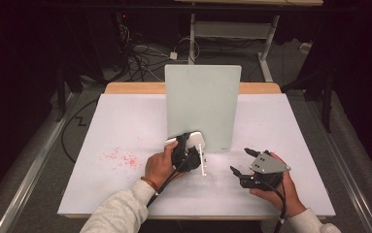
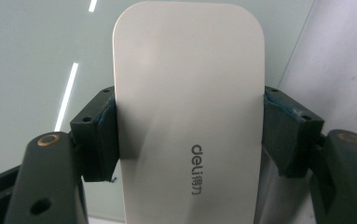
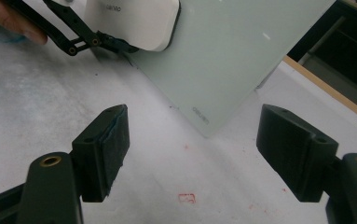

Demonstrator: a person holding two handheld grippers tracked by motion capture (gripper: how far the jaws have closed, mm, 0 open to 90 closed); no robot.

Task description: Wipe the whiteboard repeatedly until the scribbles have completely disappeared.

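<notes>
Dark floor with loose cables surrounds the white table (image 1: 125,126), where a pale green glass board (image 1: 203,104) stands upright near the centre. At its lower left corner, about 7 o'clock from the board's middle, the left gripper (image 1: 186,150) has its jaws closed on the two long edges of a white rounded rectangular eraser with grey lettering (image 2: 188,116), which is pressed to the board. The right gripper (image 1: 244,167) waits at 4 o'clock from the board with jaws wide apart and nothing between them. To wipe well, I think the eraser's face should lie flat on the glass and the pressure be even, with slow strokes, because the board could tip backward. Red crumbs (image 1: 123,158) lie at 8 o'clock.
</notes>
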